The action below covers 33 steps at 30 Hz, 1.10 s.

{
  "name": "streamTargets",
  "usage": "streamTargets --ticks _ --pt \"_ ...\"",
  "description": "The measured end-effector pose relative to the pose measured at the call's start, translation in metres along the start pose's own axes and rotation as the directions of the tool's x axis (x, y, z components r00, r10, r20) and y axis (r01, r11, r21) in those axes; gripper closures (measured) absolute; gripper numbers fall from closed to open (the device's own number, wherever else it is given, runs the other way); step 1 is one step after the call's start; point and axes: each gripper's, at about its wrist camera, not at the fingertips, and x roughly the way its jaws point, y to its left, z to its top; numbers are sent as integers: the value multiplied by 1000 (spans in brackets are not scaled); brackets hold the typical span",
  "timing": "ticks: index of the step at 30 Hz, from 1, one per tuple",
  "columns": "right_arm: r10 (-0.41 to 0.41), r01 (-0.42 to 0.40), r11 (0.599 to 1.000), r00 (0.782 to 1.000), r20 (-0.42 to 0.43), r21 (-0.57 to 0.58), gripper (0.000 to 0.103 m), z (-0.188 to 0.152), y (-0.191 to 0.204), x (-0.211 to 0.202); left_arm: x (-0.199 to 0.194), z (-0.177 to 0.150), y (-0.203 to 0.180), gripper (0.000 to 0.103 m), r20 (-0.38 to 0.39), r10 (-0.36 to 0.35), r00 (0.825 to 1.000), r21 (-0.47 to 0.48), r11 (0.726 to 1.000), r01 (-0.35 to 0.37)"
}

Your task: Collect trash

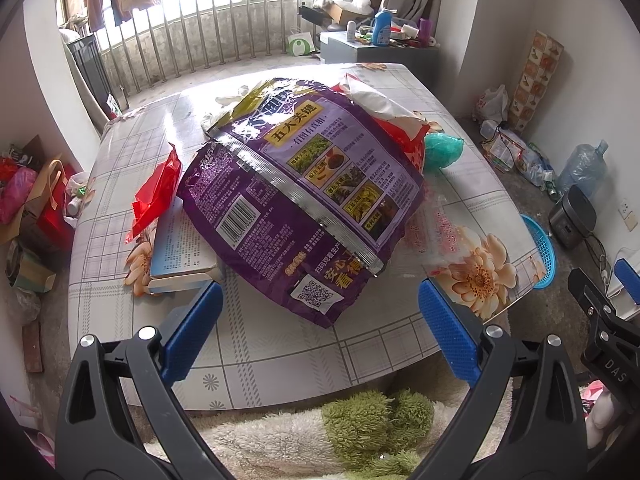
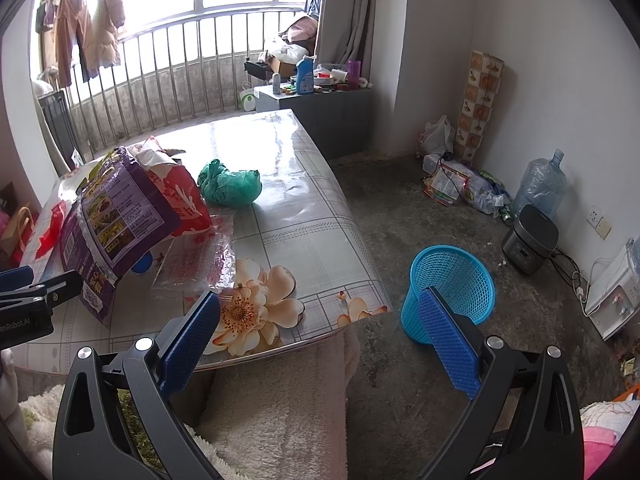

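Note:
A large purple bag lies on top of a trash pile on the table; it also shows in the right wrist view. Around it lie a red wrapper, a red-and-white bag, a crumpled green bag, a clear plastic wrapper and a flat box. My left gripper is open and empty, just short of the purple bag's near edge. My right gripper is open and empty over the table's near right corner. A blue mesh basket stands on the floor right of the table.
A fluffy white and green blanket lies below the table's near edge. A grey cabinet with bottles stands behind the table. A rice cooker, a water jug and bags line the right wall.

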Motion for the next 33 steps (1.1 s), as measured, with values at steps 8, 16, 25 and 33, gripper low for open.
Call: streamTargets --ticks 8,16,25,33 --pt "-15 15 1000 1000 11 1 7 -1 0 0 1 1 2 9 0 -4 1000 -1 1000 4" --pt "-16 15 1000 999 38 25 7 4 1 0 4 6 16 9 14 -36 999 -26 999 37" --pt "31 -36 999 989 143 28 7 21 16 -4 2 22 52 9 110 -117 987 -37 992 122" --pt "148 -141 989 962 231 -50 7 47 50 -5 -4 25 102 9 256 -228 939 -27 970 243"
